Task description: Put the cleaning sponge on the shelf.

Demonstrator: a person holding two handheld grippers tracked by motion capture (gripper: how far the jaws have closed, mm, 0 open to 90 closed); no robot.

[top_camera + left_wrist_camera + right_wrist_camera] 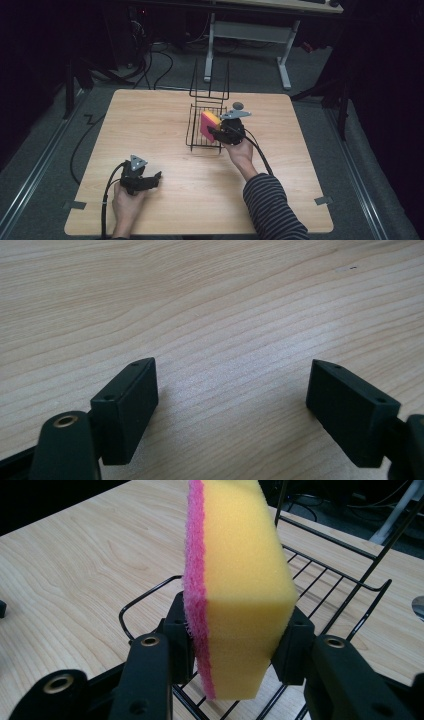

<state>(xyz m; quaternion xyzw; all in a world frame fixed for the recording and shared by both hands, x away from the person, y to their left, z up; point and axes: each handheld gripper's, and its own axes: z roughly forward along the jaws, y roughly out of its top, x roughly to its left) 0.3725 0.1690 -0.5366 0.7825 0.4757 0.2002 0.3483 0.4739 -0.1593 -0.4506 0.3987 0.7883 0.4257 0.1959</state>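
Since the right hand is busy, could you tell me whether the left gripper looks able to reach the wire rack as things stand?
Probably yes: the left gripper is open and empty, with bare table between it and the wire rack, though the right gripper holds a sponge over it.

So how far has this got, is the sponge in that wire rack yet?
Nearly. Done: the right gripper has the yellow and pink sponge clamped on edge between its jaws and has it over the black wire rack. In hand: bringing it down into the rack. Left: setting it on the wires and letting go. The left gripper waits open above the bare table.
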